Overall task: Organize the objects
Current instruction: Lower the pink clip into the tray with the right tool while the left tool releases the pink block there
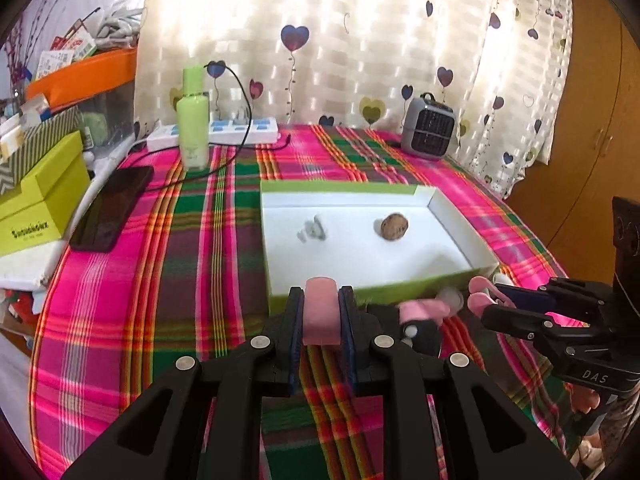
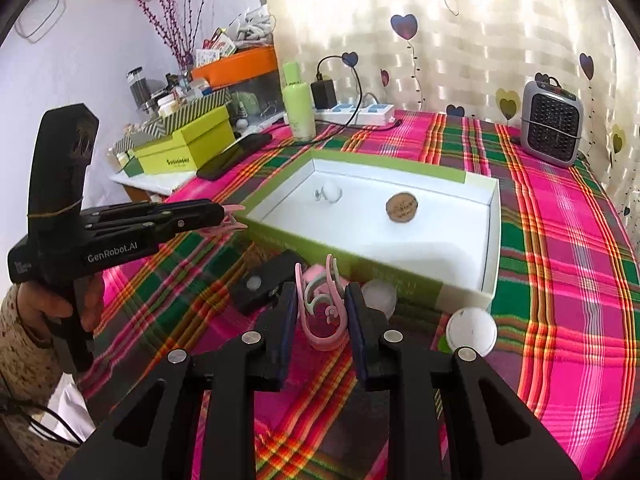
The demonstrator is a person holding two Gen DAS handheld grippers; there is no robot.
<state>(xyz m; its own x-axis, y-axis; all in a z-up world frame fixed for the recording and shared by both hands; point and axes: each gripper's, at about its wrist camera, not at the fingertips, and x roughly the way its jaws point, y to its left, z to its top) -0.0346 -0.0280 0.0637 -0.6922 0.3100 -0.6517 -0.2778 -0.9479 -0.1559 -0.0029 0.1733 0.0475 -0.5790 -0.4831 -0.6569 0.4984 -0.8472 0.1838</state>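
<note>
The left gripper (image 1: pixel 321 312), low centre of its own view, is pinching a pink block (image 1: pixel 321 309) just in front of the green-walled white box (image 1: pixel 456 216). The right gripper (image 2: pixel 322 312), low centre of its view, is squeezing a pink hair clip (image 2: pixel 320 312) beside that box. "GenRobot.AI" is showing on the left gripper's side, "DAS" on the right's. A round brown disc (image 2: pixel 402 208) is lying inside the box on the plaid-covered bench (image 1: pixel 160 280).

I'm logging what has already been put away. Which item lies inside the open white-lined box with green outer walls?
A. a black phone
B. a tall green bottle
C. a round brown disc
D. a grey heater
C: the round brown disc lies on the white floor of the open white-lined box, beside a small clear object.
</note>
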